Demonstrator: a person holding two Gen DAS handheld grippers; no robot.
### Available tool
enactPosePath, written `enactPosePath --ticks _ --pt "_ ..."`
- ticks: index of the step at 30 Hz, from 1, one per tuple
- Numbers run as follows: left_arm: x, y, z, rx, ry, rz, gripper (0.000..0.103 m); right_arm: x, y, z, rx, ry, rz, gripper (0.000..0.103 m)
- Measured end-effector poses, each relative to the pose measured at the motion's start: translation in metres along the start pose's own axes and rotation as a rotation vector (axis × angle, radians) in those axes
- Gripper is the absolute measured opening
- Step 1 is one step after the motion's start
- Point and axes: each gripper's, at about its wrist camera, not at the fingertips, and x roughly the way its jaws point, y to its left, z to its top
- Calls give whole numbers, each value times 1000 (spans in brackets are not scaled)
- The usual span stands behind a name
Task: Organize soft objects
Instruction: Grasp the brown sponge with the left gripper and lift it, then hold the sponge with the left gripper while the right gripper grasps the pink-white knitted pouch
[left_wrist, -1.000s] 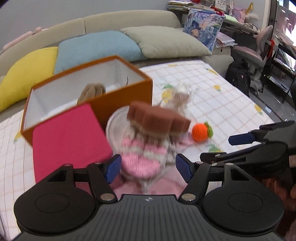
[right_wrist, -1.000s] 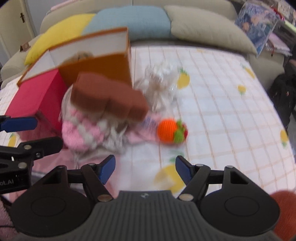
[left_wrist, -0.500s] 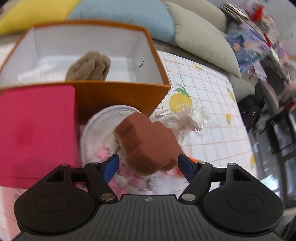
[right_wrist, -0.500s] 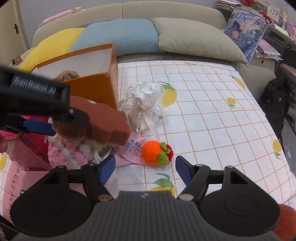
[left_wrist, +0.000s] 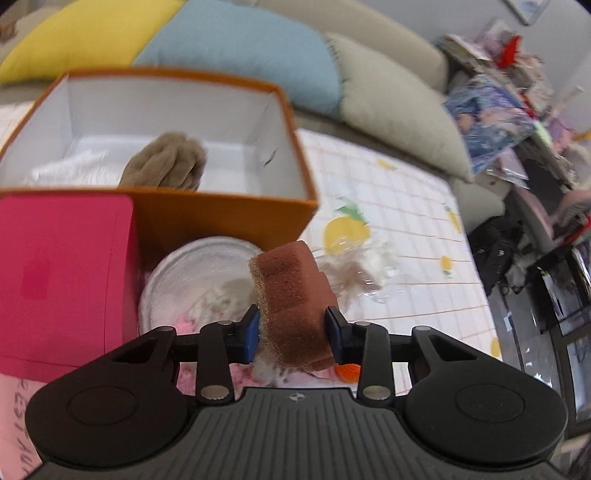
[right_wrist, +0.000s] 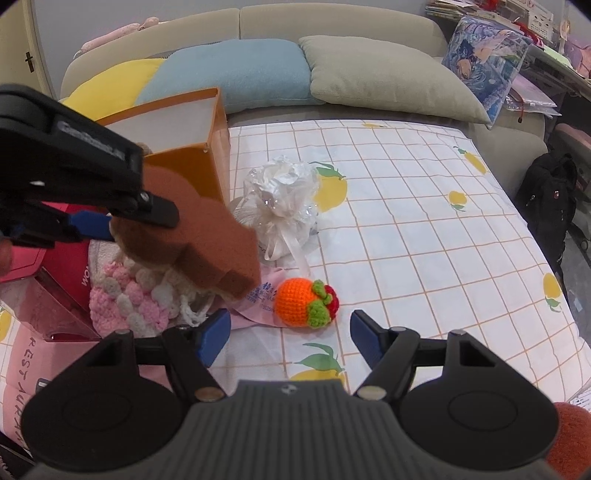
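Note:
A brown flower-shaped sponge (left_wrist: 291, 310) stands on edge between the blue pads of my left gripper (left_wrist: 291, 334). The jaws are closing and both pads touch its sides. In the right wrist view the sponge (right_wrist: 207, 243) hangs just over a pink and white knitted piece (right_wrist: 125, 295). Behind it stands an orange box (left_wrist: 221, 206), open on top, with a tan plush thing (left_wrist: 166, 162) inside. My right gripper (right_wrist: 290, 330) is open with nothing between its fingers, just in front of an orange crocheted fruit (right_wrist: 306, 302).
A red box (left_wrist: 62, 273) sits left of the sponge, a white ribbon-tied bundle (right_wrist: 284, 199) right of the orange box. The lemon-print cloth (right_wrist: 424, 229) stretches to the right. Yellow, blue and grey cushions (right_wrist: 388, 74) line the sofa behind.
The left gripper rolled and came in over the sponge, and its wide-open jaws narrowed onto the sponge's sides. The sponge now stands on edge. The right gripper stayed put.

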Motion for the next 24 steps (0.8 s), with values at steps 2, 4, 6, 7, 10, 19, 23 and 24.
enactPosePath --ticks 2,4,6,7,10,19,23,24 --pt "-15 -6 -2 61 -40 -11 41 -1 -1 0 5 0 5 70" --pt "-31 -10 -5 125 -75 -21 41 -2 -1 -1 8 -2 14 70" --pt "-48 -10 -10 180 -100 -24 41 -5 0 -1 5 -9 30 70" --pt "-55 -9 -13 198 -107 -16 41 -6 1 -1 1 -12 41 70" --pt "-72 2 -26 229 -97 17 41 -9 8 -2 -19 -17 82 70" --pt "-89 50 -67 184 42 144 39 -4 46 -6 -163 6 204 63" --pt "-92 64 -76 166 53 188 39 3 65 -2 -247 -5 242 67" --pt "-93 67 -77 165 52 206 39 6 69 0 -268 -5 242 73"
